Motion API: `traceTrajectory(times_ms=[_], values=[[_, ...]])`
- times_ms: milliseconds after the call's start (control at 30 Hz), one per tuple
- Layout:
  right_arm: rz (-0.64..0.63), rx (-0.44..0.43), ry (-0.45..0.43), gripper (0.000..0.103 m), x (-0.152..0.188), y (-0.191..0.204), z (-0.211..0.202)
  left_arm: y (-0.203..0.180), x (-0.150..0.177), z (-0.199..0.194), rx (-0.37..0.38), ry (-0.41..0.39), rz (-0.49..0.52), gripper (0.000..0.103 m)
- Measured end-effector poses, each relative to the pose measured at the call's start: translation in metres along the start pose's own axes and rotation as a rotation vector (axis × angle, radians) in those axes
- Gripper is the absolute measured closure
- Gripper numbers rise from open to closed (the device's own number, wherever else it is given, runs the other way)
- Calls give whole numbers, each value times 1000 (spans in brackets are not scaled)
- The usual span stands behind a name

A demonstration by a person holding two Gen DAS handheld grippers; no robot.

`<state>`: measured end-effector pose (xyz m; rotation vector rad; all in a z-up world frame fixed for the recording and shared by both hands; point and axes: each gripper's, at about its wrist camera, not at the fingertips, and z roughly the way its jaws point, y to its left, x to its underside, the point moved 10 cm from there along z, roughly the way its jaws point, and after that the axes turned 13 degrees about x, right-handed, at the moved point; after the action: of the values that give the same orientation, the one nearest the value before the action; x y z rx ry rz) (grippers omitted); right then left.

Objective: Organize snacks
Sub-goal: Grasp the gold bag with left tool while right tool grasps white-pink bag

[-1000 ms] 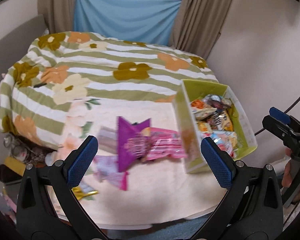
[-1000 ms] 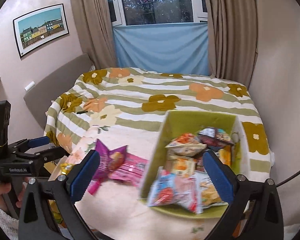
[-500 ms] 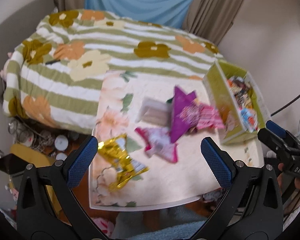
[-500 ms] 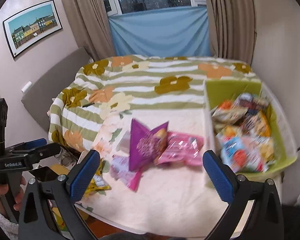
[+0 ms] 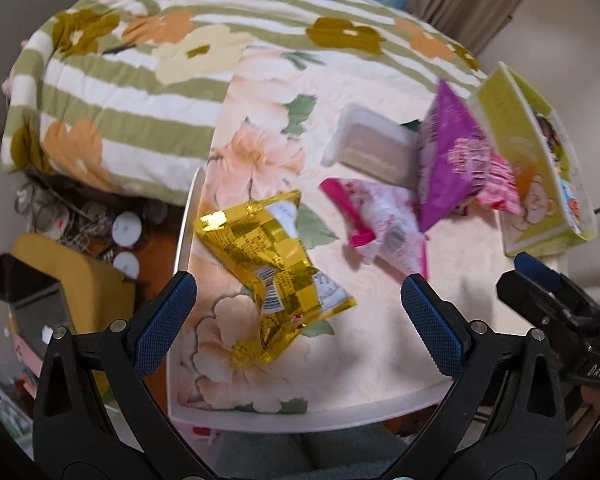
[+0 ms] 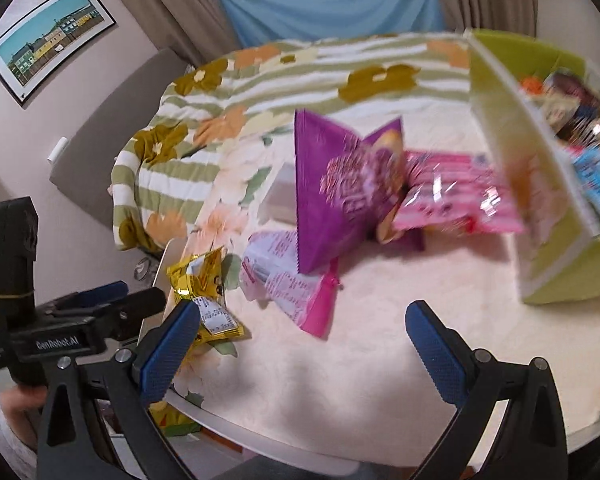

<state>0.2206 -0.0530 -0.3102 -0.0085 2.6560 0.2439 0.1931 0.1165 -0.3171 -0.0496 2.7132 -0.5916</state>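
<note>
Left hand-held gripper (image 5: 298, 300): jaws spread wide, nothing held, at the lower centre of the left wrist view above a gold foil snack packet (image 5: 274, 264) lying on the desk (image 5: 380, 360).

Right hand-held gripper (image 6: 302, 330): jaws likewise wide apart and empty, low in the right wrist view over bare desk surface.

Loose snacks at mid-frame: a white-and-pink packet (image 6: 288, 280), a purple bag (image 6: 340, 192) standing tilted, a pink packet (image 6: 456, 200) leaning against the container wall, and a pale wrapped block (image 5: 374, 148) behind the purple bag.

Container: a lime-green bin (image 6: 512, 152) at the right edge of both views, resting on the desk. It holds several mixed snack packets, blurred; blue, orange and dark wrappers are discernible.

A floral striped bed cover (image 5: 140, 60) fills the upper left.
</note>
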Motion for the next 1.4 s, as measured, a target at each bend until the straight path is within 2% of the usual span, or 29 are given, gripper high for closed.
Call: traceTrajectory(times_ms=[67, 133, 200, 367, 433, 500, 700, 1067, 1267, 1367, 1400], values=[[5, -4, 30, 1, 3, 3, 14, 5, 3, 14, -8, 14, -10, 5], [30, -19, 57, 1, 5, 6, 28, 9, 4, 26, -11, 37, -15, 16], [63, -27, 74, 1, 5, 5, 35, 13, 5, 37, -3, 55, -42, 23], [127, -45, 116, 1, 6, 4, 50, 17, 4, 57, -3, 74, -75, 27], [128, -45, 131, 1, 6, 5, 55, 20, 6, 63, -8, 91, -76, 43], [126, -42, 139, 1, 5, 7, 59, 24, 9, 68, -20, 109, -81, 48], [124, -42, 154, 1, -1, 14, 73, 31, 12, 70, -38, 122, -55, 53], [81, 10, 146, 1, -12, 26, 97, 42, 9, 61, -42, 104, -74, 55], [62, 57, 128, 9, -10, 24, 102, 42, 8, 55, -34, 94, -76, 55], [24, 77, 119, 21, -7, 25, 100, 42, 7, 52, -30, 87, -76, 55], [19, 71, 118, 29, -5, 25, 98, 42, 7, 51, -28, 84, -76, 55]])
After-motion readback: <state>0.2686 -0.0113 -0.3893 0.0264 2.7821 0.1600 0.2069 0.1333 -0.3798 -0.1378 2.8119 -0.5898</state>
